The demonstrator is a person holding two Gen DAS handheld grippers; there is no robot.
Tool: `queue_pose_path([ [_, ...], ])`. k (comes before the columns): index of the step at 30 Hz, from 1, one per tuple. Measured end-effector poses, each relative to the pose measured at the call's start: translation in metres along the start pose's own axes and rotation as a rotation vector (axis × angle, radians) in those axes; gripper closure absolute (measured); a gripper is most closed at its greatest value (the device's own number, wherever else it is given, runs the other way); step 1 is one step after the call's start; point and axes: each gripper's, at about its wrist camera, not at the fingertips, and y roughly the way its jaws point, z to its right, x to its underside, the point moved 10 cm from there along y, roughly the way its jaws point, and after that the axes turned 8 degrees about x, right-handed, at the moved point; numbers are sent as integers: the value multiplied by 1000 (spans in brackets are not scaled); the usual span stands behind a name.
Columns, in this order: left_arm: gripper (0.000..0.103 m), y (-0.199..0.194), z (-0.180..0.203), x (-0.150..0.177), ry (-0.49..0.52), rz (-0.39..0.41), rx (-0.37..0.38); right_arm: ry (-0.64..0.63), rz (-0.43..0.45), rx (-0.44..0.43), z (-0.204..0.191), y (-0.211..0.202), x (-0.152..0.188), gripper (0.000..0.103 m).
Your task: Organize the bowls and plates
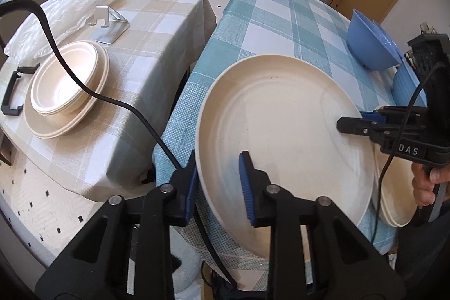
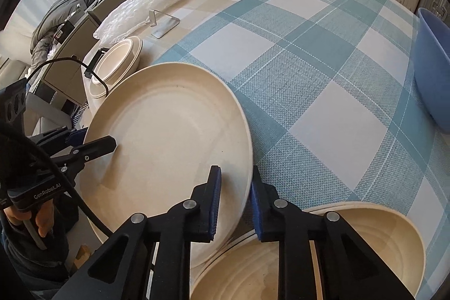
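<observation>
Large cream plate (image 1: 281, 137): round, shallow, with a raised rim. It sits tilted at the near edge of the table under the blue-and-white checked tablecloth (image 1: 281, 18), its left part overhanging the table edge.

Left gripper (image 1: 218, 184): black frame, blue pads. Jaws are drawn nearly together on the near-left rim of the large cream plate, one pad under the rim and one on the upper face.

Right gripper (image 2: 234, 204): same make. Jaws are drawn in on the opposite rim of the same plate, one pad on the inner face, one outside the rim. A hand (image 1: 424, 184) holds its handle in the left wrist view.

Stack of cream plates (image 2: 309, 257): it lies directly under the right gripper at the near edge of the blue cloth; the large plate's rim overlaps it.

Blue bowl (image 1: 371, 44): it rests tipped on the blue cloth at the right side, well apart from the large plate.

Cream bowls (image 1: 64, 80): nested, standing on a cream plate (image 1: 42, 123) on the neighbouring table with a beige checked cloth (image 1: 157, 24).

Metal stand (image 1: 109, 24): it sits behind the bowls on the beige cloth, beside a sheet of bubble wrap (image 1: 64, 2).

Black cable (image 1: 84, 86): it runs from the left gripper across the bowls.
</observation>
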Motion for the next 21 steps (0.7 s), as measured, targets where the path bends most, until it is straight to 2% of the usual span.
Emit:
queue_pose_path([
  [6,89,-4,-3,2,4,11,-2,13,13,24,1,-1,-2,86],
  [21,89,-26,6,-5,25,69,3,37,79,12,1,-36,-7,86],
])
